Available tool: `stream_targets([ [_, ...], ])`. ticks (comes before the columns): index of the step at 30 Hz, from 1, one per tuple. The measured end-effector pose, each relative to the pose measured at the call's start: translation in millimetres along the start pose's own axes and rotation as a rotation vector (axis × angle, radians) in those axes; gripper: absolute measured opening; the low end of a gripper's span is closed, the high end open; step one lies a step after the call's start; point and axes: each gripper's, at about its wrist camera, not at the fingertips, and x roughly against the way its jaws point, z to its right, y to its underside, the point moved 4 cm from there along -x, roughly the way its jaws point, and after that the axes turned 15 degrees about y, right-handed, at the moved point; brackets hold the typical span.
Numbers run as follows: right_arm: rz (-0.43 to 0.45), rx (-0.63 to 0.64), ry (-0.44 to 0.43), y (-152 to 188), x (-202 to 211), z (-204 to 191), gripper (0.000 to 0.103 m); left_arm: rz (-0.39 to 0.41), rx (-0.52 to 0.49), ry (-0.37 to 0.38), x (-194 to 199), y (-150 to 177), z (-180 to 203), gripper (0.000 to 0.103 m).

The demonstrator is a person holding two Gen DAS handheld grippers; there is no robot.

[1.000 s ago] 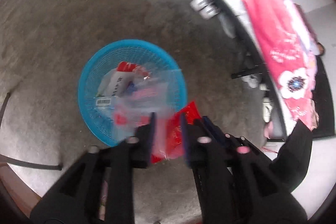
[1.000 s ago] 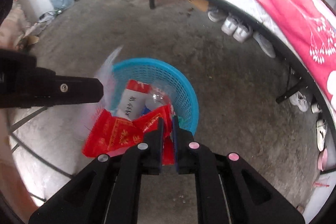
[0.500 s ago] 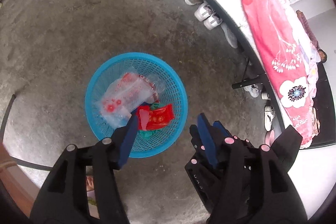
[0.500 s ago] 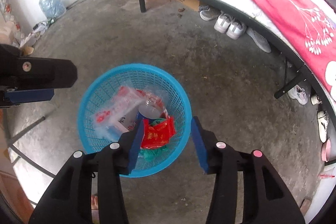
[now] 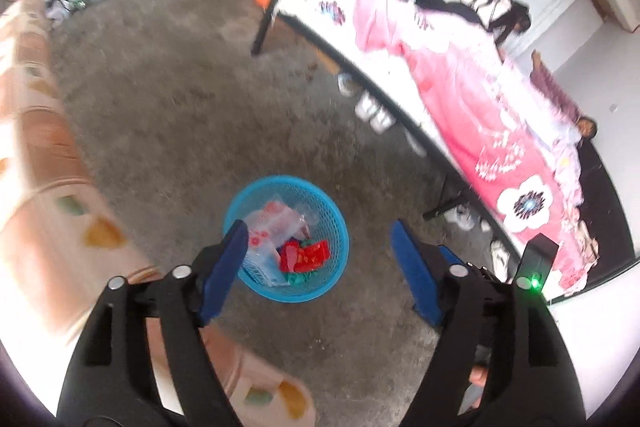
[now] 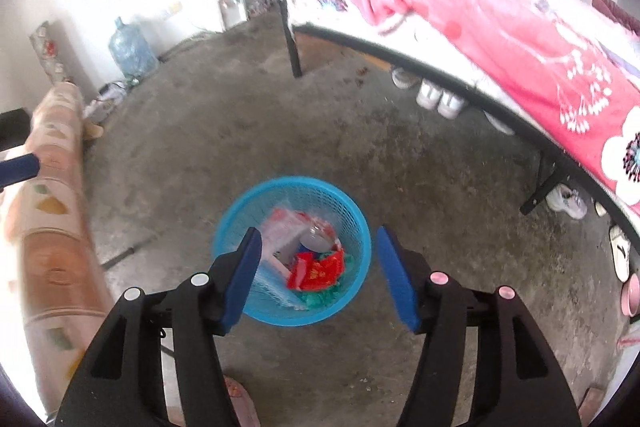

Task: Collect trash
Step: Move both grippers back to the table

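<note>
Bedding in a peach pattern (image 6: 52, 227) is running along the left side of the room, with a water jug (image 6: 132, 51) standing by the wall behind it. Moving right, the left gripper (image 5: 316, 259) is hanging above the floor with its jaws opening and nothing between its blue pads. Below it the blue basket (image 6: 352, 227) is sitting on the bare concrete floor (image 6: 440, 187), holding the trash: a clear plastic bag with red print (image 6: 280, 227), a red wrapper (image 6: 316, 271) and a bit of green beneath. The right gripper (image 6: 318, 267) is hovering over the basket, jaws also opening, empty. Farther right, white shoes (image 6: 438, 99) are lying under the bed (image 6: 500, 27) with its pink blanket.
</note>
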Motion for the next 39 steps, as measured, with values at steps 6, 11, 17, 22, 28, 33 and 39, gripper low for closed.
stream_targets([
  [6,0.077,0.077,-0.076,-15,68,-28,0.067,0.161,0.01,-0.049,109,18,-10,0.08],
  [11,0.14,0.201,-0.166,-23,124,-84,0.072,0.32,0.028,-0.153,204,45,-37,0.083],
  [17,0.206,0.351,-0.356,-23,191,-179,0.074,0.497,0.084,-0.32,315,86,-90,0.083],
  [22,0.115,0.413,-0.55,-11,216,-262,0.074,0.568,0.161,-0.423,376,119,-140,0.083],
  [28,-0.082,0.424,-0.675,12,205,-351,0.074,0.585,0.197,-0.533,414,139,-192,0.083],
  [33,-0.176,0.417,-0.62,27,178,-397,0.074,0.591,0.205,-0.585,419,134,-232,0.086],
  [39,-0.235,0.439,-0.593,37,151,-426,0.071,0.553,0.16,-0.621,401,112,-274,0.089],
])
